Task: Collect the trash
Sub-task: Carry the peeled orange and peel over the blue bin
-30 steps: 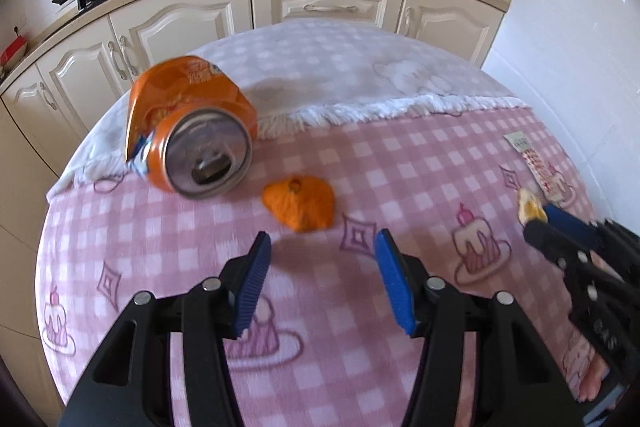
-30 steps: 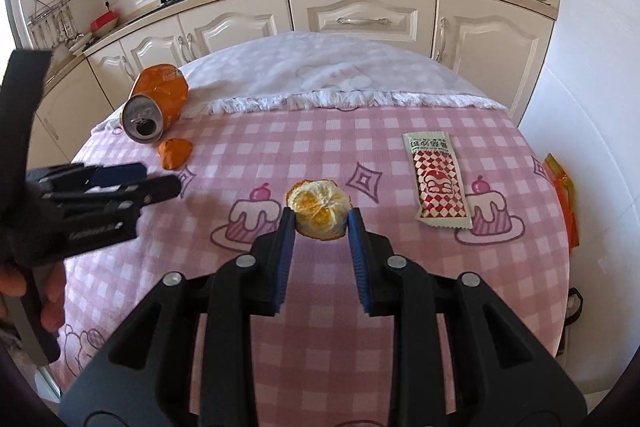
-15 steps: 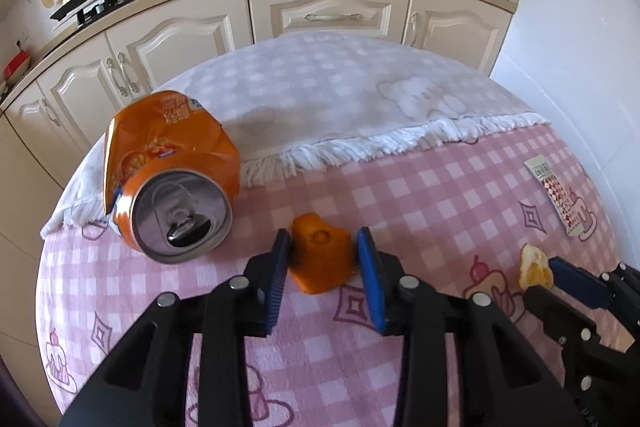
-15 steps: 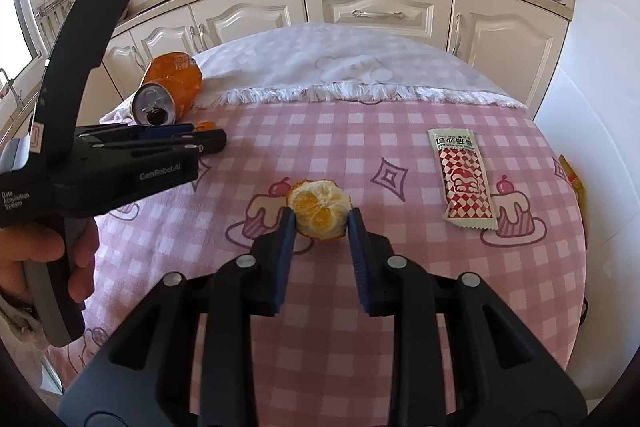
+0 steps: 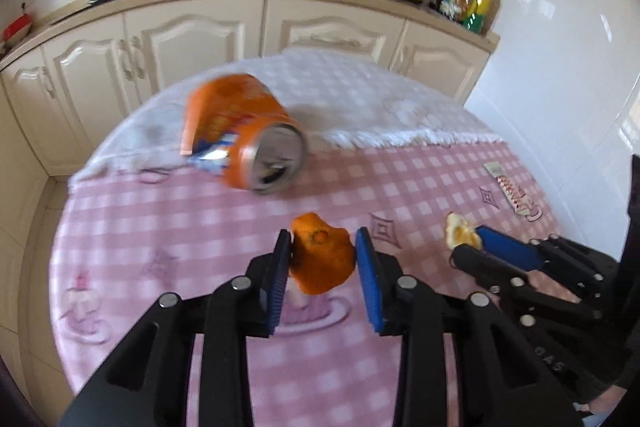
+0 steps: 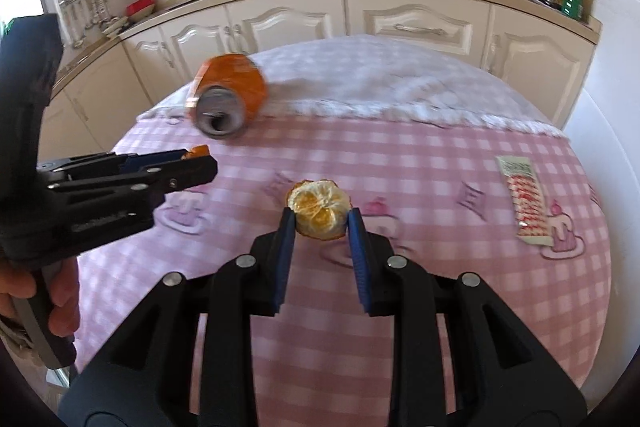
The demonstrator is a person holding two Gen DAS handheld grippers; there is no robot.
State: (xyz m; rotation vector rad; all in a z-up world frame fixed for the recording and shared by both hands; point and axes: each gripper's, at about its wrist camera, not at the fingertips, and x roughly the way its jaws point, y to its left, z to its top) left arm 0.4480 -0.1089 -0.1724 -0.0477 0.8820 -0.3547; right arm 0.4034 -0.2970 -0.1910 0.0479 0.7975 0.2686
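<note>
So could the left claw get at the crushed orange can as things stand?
Probably not yet: the left claw is already shut on an orange peel. The can lies unobstructed on the tablecloth beyond it.

Heads up, your orange can (image 5: 244, 135) in the upper middle of the left wrist view is smeared by motion, so its label can't be read. The print on the sachet (image 6: 528, 203) at the right is too small. Your hand (image 6: 48, 291) gets cut off at the lower left edge.

Table (image 6: 400, 307): can (image 6: 228, 95), sachet (image 6: 526, 207).
</note>
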